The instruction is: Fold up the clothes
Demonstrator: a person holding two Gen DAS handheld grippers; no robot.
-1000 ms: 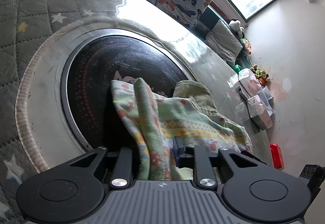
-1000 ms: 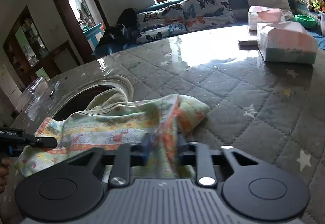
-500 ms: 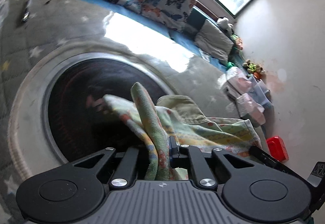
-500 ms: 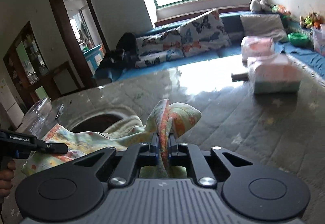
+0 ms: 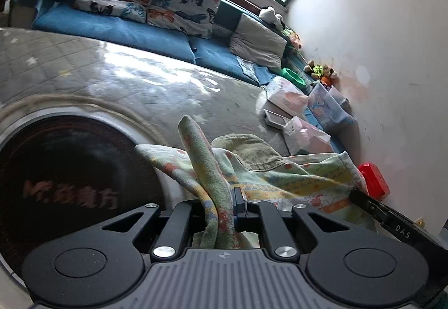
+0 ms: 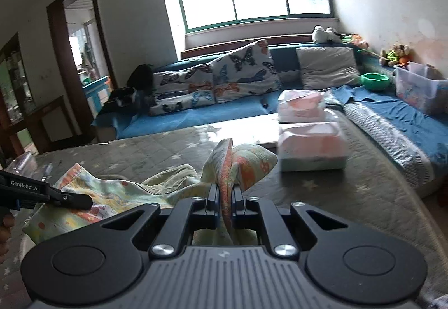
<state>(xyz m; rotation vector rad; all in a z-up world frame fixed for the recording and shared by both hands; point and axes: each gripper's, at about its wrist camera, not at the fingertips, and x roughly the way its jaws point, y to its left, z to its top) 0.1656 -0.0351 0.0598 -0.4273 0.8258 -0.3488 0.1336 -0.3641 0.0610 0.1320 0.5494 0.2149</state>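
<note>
The left gripper point(image 5: 221, 205) is clamped on a bunched fold of the patterned garment point(image 5: 280, 177), and the right gripper point(image 6: 224, 197) pinches another fold of it. The garment hangs between them above the grey quilted table cover point(image 6: 336, 191), near a dark round inset point(image 5: 70, 174) at left. Two tissue packs point(image 6: 310, 149) sit far right.

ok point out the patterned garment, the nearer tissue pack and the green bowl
patterned garment point(image 6: 112, 194): right wrist view, flat printed panel.
nearer tissue pack point(image 6: 310, 146): right wrist view, pink front face.
green bowl point(image 6: 375, 81): right wrist view, outer wall.
</note>
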